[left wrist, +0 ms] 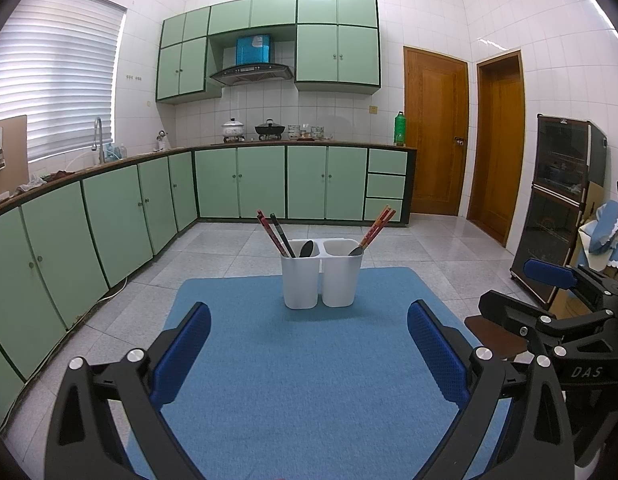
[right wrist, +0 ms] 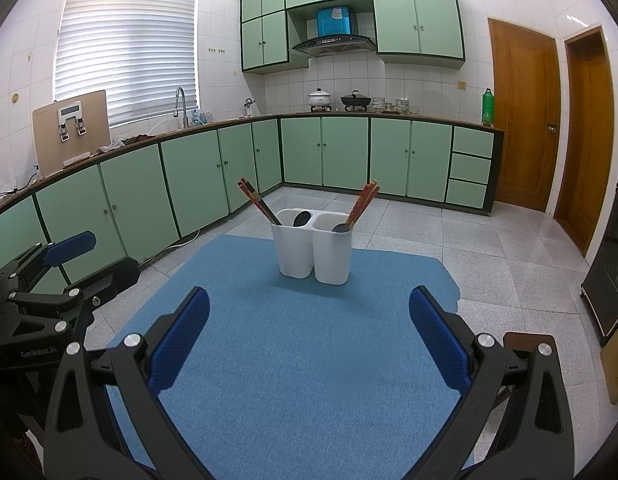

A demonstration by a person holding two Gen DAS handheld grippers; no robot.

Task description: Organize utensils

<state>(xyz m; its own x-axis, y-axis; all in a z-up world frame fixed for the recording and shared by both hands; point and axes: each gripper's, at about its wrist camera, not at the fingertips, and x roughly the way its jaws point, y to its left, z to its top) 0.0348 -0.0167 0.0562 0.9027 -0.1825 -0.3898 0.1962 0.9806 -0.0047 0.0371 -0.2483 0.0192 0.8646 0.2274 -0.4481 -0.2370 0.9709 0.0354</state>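
A white two-cup holder (left wrist: 320, 274) stands upright on a blue mat (left wrist: 309, 380), toward the mat's far edge, and everything else is placed around it. In the holder's left cup, red chopsticks (left wrist: 269, 232) and one dark chopstick (left wrist: 281, 235) lean out to the left, and a dark spoon (left wrist: 307, 249) rests with its bowl just above the rim. In the right cup a second bundle of red chopsticks (left wrist: 377, 227) leans out to the right, with another dark spoon (left wrist: 355, 251) lying against the rim beside them. The left gripper (left wrist: 309, 354) hangs on the near side of the holder, well apart from it, with its blue pads spread wide and nothing between them. The right gripper (right wrist: 309, 340) is likewise on the near side of the holder, its blue pads also wide apart and empty; in the left wrist view it shows at the right edge, to the right of the holder. Behind the holder, past the tiled floor (left wrist: 229, 248), runs a row of green cabinets (left wrist: 281, 182), and two wooden doors (left wrist: 435, 132) stand to the right of it.
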